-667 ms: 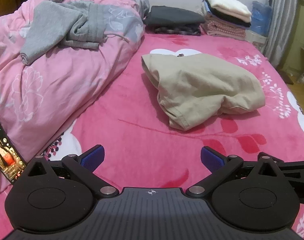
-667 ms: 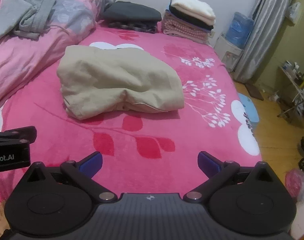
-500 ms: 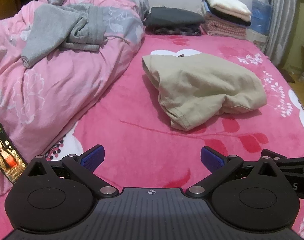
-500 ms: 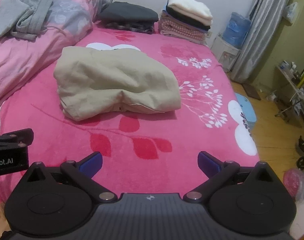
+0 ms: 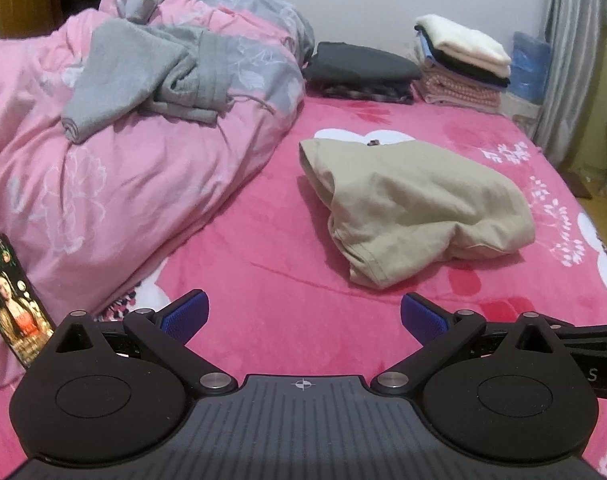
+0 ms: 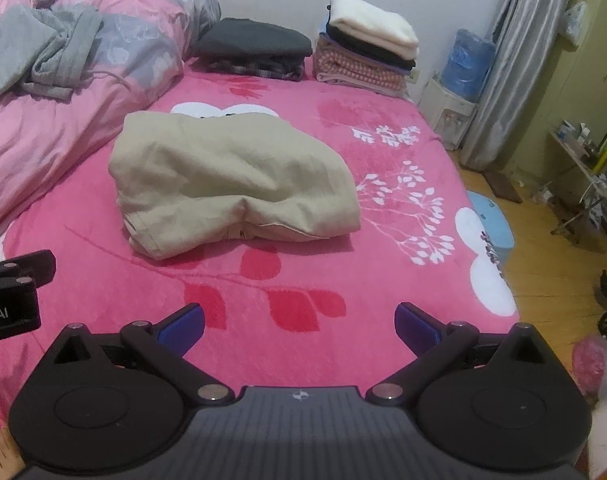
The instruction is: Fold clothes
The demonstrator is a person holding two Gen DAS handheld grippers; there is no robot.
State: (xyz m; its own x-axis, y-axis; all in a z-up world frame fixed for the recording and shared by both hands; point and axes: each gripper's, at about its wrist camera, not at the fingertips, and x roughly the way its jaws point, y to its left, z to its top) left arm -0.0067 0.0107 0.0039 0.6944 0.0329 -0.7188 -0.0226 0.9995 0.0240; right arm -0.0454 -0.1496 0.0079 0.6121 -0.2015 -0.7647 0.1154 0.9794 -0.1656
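A: On the pink bedspread (image 5: pixel 263 248), at about 1 o'clock from the left gripper (image 5: pixel 301 314), lay the beige garment (image 5: pixel 415 204), loosely bunched and well apart from the blue pads. From the right gripper (image 6: pixel 299 322) it sat near 11 o'clock, likewise well clear.

B: Jaw state?

A: Both pairs stood spread fully wide, nothing between them, nothing touched; only bare bedspread showed in each gap. Part of the left tool's black body appeared at 9 o'clock in the right wrist view.

B: Surroundings?

A: A rumpled pink-and-grey duvet (image 5: pixel 115 184) filled 10 o'clock in the left view, with a grey garment (image 5: pixel 143 76) crumpled on top. At 12 o'clock, against the wall, sat a dark folded pile (image 5: pixel 359 72); just beside it, toward 1 o'clock, a taller folded stack (image 5: pixel 463 64) topped in white. A phone (image 5: pixel 15 300) with a lit screen leaned at 9 o'clock by the duvet edge. A grey curtain (image 6: pixel 507 64) and a blue water bottle (image 6: pixel 467 64) stood off the bed at 2 o'clock in the right view.

B: Obstructions?

A: Open bedspread lay between each gripper and the beige garment.
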